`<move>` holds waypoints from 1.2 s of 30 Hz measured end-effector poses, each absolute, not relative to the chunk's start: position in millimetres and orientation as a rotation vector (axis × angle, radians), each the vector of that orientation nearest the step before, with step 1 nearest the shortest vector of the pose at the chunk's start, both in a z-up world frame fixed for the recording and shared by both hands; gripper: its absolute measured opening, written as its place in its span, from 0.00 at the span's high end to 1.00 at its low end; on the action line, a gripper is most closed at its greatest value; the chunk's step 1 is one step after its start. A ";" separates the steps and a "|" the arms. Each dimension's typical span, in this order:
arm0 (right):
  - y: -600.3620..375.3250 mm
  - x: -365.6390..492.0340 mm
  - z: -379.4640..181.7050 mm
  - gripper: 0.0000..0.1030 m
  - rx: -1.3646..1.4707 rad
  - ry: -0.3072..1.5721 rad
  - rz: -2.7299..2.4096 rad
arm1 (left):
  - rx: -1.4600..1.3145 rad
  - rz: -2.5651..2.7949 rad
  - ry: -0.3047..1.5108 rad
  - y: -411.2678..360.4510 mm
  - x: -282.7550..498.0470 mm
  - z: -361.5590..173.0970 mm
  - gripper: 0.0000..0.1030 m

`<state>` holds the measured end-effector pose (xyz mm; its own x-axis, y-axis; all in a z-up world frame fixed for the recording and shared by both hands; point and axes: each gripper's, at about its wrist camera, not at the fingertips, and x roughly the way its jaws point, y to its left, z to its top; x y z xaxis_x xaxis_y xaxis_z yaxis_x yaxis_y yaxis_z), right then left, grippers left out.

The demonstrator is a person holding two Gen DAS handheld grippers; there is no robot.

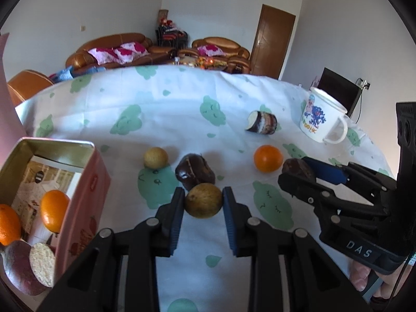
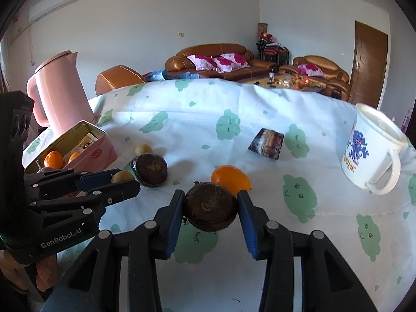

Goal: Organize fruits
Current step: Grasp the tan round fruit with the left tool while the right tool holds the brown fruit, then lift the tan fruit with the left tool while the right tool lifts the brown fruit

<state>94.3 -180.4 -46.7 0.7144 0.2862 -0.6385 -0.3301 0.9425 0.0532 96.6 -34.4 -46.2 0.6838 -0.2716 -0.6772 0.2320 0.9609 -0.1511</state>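
Note:
My left gripper (image 1: pixel 204 201) is shut on a round yellow-brown fruit (image 1: pixel 204 195) just above the tablecloth. My right gripper (image 2: pixel 210 204) is shut on a dark brown round fruit (image 2: pixel 209 208). In the left wrist view the right gripper (image 1: pixel 295 171) shows at the right with that dark fruit (image 1: pixel 296 167). In the right wrist view the left gripper (image 2: pixel 123 180) shows at the left. Loose on the cloth lie an orange (image 1: pixel 267 158), another dark brown fruit (image 1: pixel 195 173) and a small yellow fruit (image 1: pixel 155 157). An open pink tin (image 1: pixel 85 195) at the left holds two oranges and a cut purple fruit.
A white printed mug (image 2: pixel 371 153) stands at the right. A cake-like roll (image 1: pixel 261 122) lies mid-table. A pink kettle (image 2: pixel 59 93) stands behind the tin (image 2: pixel 101 153). Beyond the table's far edge are brown sofas and a door.

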 end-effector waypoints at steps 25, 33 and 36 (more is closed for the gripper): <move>-181.8 78.7 -35.8 0.58 -0.069 0.596 0.360 | -0.067 -0.256 0.671 -28.1 83.5 -35.3 0.71; -183.2 75.4 -34.1 0.58 -0.067 0.576 0.360 | -0.063 -0.248 0.646 -27.3 79.4 -32.4 0.71; -183.7 74.3 -33.5 0.58 -0.066 0.568 0.361 | -0.050 -0.243 0.631 -29.0 76.4 -30.7 0.71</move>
<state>74.3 -183.7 -33.5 0.7820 0.3157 -0.5374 -0.3518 0.9353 0.0374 76.4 -29.0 -30.7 0.7802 -0.2399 -0.5777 0.2098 0.9704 -0.1196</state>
